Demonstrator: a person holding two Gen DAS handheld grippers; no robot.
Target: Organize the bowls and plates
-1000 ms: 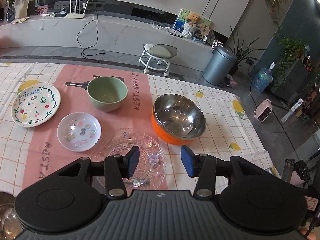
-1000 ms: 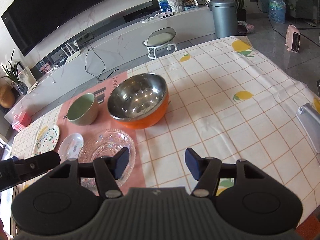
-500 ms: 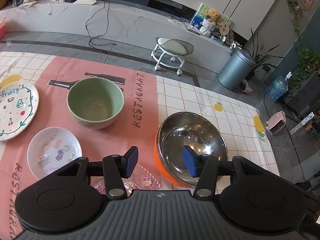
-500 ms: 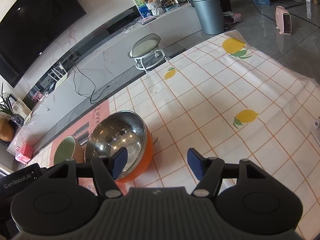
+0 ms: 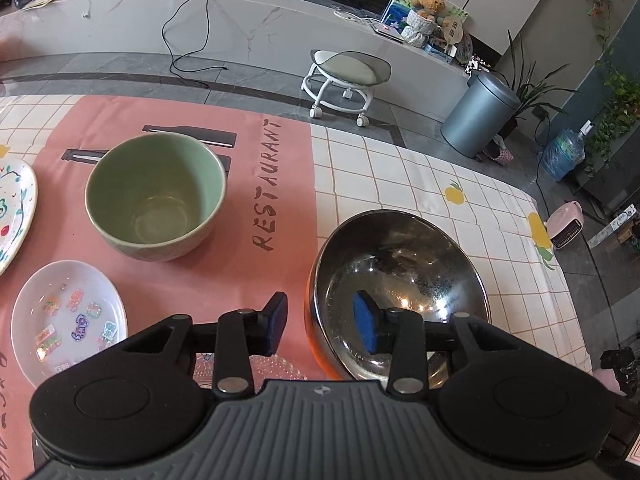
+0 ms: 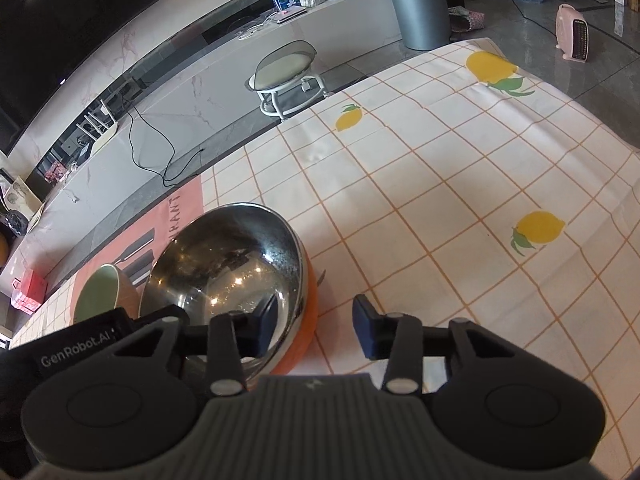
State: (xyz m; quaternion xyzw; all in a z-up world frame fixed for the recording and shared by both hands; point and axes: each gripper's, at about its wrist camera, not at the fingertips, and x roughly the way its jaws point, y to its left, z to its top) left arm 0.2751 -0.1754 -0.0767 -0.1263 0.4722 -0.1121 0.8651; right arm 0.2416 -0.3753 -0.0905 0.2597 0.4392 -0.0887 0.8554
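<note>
A steel bowl with an orange outside (image 5: 404, 280) sits on the tablecloth; it also shows in the right wrist view (image 6: 232, 264). My left gripper (image 5: 322, 322) is open, straddling the bowl's left rim, one finger inside. My right gripper (image 6: 316, 328) is open, straddling the bowl's right rim. A green bowl (image 5: 156, 196) stands left of it, partly hidden in the right wrist view (image 6: 96, 296). A small clear plate with stickers (image 5: 68, 320), a fruit-printed plate (image 5: 14, 208) and a patterned glass plate (image 5: 280, 368) lie nearby.
The table has a pink RESTAURANT mat (image 5: 264, 184) on a checked lemon cloth (image 6: 460, 184). Beyond the far edge stand a stool (image 5: 344, 76) and a grey bin (image 5: 480, 112). The left gripper's body (image 6: 80, 352) shows at the right wrist view's lower left.
Both grippers have moved forward and down onto the steel bowl, now straddling its opposite rims. Both stay open. The bowl has not moved.
</note>
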